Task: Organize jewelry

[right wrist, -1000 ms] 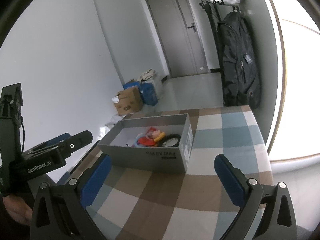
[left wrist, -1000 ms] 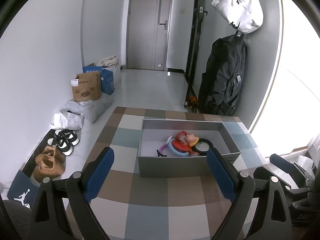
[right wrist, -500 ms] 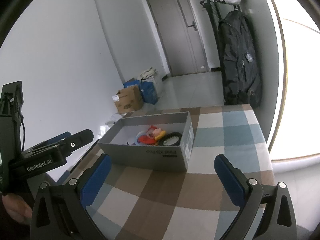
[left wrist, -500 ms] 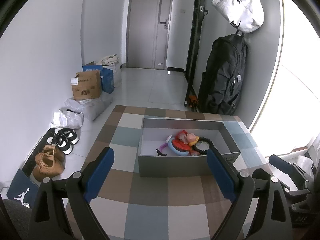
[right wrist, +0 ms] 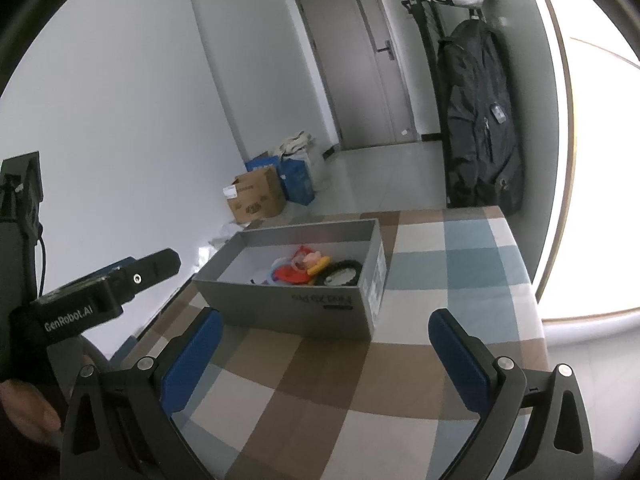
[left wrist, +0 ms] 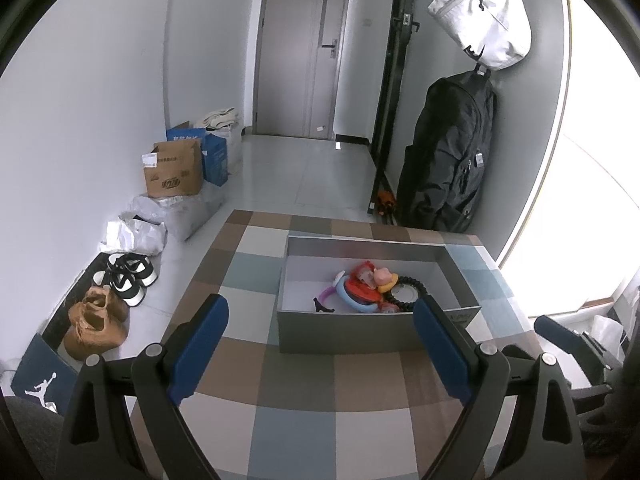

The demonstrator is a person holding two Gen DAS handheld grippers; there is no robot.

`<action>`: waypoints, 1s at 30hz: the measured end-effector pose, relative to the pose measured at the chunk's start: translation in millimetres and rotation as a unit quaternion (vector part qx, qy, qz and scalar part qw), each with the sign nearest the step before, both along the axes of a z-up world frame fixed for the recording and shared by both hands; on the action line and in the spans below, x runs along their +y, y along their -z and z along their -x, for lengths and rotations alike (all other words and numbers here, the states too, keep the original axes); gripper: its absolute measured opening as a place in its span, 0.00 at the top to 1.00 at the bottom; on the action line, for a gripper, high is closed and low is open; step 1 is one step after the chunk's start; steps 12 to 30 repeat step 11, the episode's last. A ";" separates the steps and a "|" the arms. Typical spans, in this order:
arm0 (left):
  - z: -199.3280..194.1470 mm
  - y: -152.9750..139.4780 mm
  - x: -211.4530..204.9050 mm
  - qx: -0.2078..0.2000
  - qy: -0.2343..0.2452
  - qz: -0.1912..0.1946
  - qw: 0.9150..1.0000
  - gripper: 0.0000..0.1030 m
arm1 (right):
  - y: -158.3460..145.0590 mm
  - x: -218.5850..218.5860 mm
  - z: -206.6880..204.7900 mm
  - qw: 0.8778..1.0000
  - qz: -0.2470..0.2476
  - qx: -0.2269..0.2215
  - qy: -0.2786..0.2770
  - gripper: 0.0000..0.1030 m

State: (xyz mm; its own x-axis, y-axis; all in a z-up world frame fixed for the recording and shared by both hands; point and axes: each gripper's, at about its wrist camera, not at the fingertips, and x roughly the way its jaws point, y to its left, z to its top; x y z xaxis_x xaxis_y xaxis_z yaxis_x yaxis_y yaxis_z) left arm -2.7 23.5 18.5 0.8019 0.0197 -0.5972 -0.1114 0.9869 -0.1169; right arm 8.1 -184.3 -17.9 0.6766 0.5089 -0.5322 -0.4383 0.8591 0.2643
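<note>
A grey open box (left wrist: 344, 334) stands on the checked tablecloth (left wrist: 296, 428). It also shows in the right wrist view (right wrist: 288, 312). Inside lies a heap of jewelry: a black bead bracelet (left wrist: 416, 282), red and yellow pieces (left wrist: 366, 284), a blue ring (left wrist: 348, 298) and a black clip (left wrist: 322, 306). The heap shows in the right wrist view too (right wrist: 312, 266). My left gripper (left wrist: 320, 338) is open and empty, just before the box's near wall. My right gripper (right wrist: 326, 344) is open and empty, near the box's front corner.
The table's left edge drops to a floor with shoes (left wrist: 128, 276), bags and cardboard boxes (left wrist: 174, 174). A black backpack (left wrist: 448, 160) hangs at the wall behind the table. The left gripper's body (right wrist: 104, 292) sits left in the right wrist view.
Both grippers stayed open and nearly still. The right wrist view has tilted slightly; the box and its contents have not moved.
</note>
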 end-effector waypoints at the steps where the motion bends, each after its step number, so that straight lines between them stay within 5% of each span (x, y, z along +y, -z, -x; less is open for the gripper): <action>1: 0.2 0.0 0.0 0.000 0.000 0.001 1.000 0.12 | -0.2 0.6 0.6 1.000 0.002 -0.001 -0.001 0.00; 30: 0.3 1.1 -0.9 0.001 0.005 0.006 1.000 0.12 | -1.0 1.7 0.9 1.000 0.002 -0.005 -0.004 0.00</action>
